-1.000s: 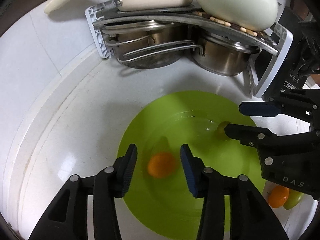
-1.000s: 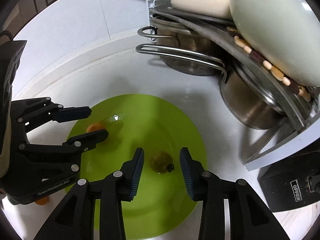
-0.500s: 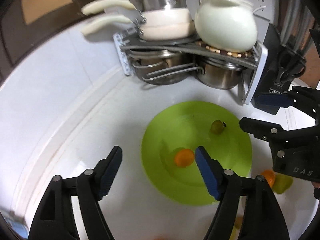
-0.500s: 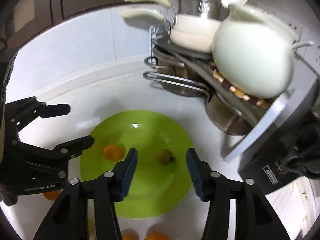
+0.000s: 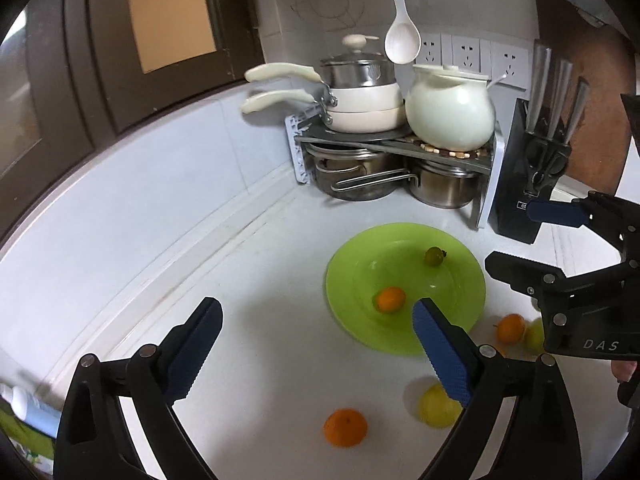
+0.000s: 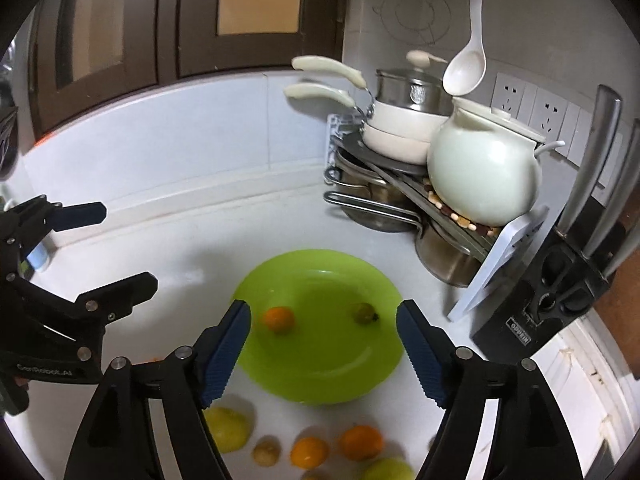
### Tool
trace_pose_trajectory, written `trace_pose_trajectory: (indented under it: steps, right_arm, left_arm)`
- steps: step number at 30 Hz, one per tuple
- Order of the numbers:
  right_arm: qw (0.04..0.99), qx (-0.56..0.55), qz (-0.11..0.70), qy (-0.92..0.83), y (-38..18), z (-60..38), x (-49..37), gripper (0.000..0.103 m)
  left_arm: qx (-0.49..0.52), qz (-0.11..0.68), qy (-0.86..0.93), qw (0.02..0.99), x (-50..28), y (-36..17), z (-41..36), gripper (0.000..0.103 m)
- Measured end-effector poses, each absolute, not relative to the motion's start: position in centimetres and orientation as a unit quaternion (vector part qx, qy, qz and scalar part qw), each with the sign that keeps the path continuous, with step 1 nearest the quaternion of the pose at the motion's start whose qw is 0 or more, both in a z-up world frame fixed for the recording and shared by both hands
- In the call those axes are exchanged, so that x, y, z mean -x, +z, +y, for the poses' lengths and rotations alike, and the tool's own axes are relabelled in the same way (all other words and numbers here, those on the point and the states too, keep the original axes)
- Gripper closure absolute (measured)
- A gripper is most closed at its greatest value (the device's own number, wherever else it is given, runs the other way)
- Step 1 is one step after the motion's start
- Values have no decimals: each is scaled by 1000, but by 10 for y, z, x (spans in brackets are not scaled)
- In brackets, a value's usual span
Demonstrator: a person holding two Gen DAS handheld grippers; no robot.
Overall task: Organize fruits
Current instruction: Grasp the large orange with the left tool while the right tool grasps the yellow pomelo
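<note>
Both grippers rose, jaws opening, leaving 2 fruits on the green plate (image 5: 460,312).

Both grippers' jaws wide, empty.

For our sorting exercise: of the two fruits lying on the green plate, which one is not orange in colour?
The small dark olive-green fruit with a short stalk, on the plate's side nearer the pot rack. The other fruit on the plate is a bright orange one.
</note>
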State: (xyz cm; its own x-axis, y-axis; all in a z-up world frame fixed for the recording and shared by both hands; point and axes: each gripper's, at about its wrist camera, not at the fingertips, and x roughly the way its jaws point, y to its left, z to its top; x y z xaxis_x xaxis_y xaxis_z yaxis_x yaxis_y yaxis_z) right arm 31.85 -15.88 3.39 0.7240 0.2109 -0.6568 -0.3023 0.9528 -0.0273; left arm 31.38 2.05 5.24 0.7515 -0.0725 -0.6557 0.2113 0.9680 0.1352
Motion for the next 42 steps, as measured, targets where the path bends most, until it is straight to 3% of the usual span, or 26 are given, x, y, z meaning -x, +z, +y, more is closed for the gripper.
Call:
trace_pose_trajectory:
  steps: [20,29,42]
  right_arm:
    - [913,74,372,147,-10,-120,-245,27]
    - [904,105,386,151,-32,-108,-234,27]
    - [890,119,408,166,-62,-98,-245,28]
  left_arm:
    - [-88,381,-101,915,-249,-3,50,5]
    - [-102,363,-117,919,-239,-24,50,6]
    - [-95,392,-131,905,-258,-62,48,25]
